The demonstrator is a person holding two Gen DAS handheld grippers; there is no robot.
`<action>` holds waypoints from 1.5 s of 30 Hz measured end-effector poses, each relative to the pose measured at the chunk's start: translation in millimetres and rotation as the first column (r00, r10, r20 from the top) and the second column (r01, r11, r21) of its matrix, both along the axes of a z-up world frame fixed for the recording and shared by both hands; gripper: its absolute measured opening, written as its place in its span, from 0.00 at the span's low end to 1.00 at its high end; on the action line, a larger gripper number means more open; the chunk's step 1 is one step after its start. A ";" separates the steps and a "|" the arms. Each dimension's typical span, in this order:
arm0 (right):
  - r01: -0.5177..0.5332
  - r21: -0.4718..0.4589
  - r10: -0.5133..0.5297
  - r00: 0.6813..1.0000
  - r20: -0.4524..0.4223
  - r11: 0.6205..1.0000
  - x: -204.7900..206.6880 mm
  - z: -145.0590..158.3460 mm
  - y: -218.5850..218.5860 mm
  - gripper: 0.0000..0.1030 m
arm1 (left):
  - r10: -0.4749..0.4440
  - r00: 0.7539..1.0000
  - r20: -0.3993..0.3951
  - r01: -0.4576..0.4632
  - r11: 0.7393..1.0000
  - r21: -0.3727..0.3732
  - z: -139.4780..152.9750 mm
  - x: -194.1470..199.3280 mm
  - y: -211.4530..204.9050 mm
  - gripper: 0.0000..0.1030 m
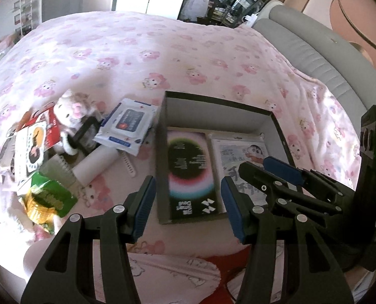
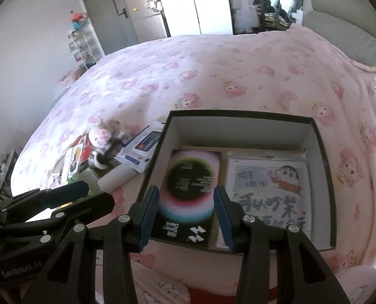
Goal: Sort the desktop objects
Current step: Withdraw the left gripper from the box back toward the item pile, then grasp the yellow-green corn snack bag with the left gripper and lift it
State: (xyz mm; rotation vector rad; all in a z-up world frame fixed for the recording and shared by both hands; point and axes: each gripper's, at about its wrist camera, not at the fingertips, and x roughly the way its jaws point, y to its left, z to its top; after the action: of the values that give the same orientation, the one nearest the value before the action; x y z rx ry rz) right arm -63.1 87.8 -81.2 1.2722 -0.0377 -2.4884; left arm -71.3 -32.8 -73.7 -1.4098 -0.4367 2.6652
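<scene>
A dark open box (image 1: 214, 102) (image 2: 322, 152) sits on the pink bedspread. Inside lie a black package with a coloured ring (image 1: 189, 172) (image 2: 189, 190) on the left and a cartoon-printed pack (image 1: 241, 157) (image 2: 269, 190) on the right. My left gripper (image 1: 186, 207) is open and empty above the box's near edge. My right gripper (image 2: 186, 215) is open and empty over the black package; it also shows in the left wrist view (image 1: 261, 169). Loose items lie left of the box: a wet-wipes pack (image 1: 128, 125), a plush toy (image 1: 71, 111), a white roll (image 1: 95, 166), a green snack bag (image 1: 48, 200).
A red-and-white card pack (image 1: 34, 139) and a small spiral notebook (image 1: 58, 169) lie among the pile. A grey padded headboard (image 1: 314, 50) runs along the right. Shelves and a door (image 2: 104, 12) stand beyond the bed's far side.
</scene>
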 end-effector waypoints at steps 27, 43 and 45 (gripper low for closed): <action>-0.198 0.003 0.197 0.972 0.125 0.980 4.6 -35.9 -150.6 0.39 | 0.217 0.975 0.053 -0.220 0.974 0.052 -37.5 51.5 -142.4 0.52; -0.274 -0.105 0.292 0.922 0.253 0.956 -18.9 -77.3 -207.6 0.39 | 0.311 0.943 0.113 -0.323 0.940 0.106 -76.4 54.7 -211.4 0.53; -0.273 -0.117 0.295 0.920 0.258 0.955 -22.2 -81.5 -211.8 0.39 | 0.348 0.929 0.129 -0.360 0.930 0.080 -85.8 53.8 -222.9 0.53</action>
State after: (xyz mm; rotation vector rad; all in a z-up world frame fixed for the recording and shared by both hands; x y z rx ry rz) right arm -85.3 -124.0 -162.7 1.4635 -0.0159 -2.0358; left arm -17.5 -255.7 -159.5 -1.5883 -0.9075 2.7861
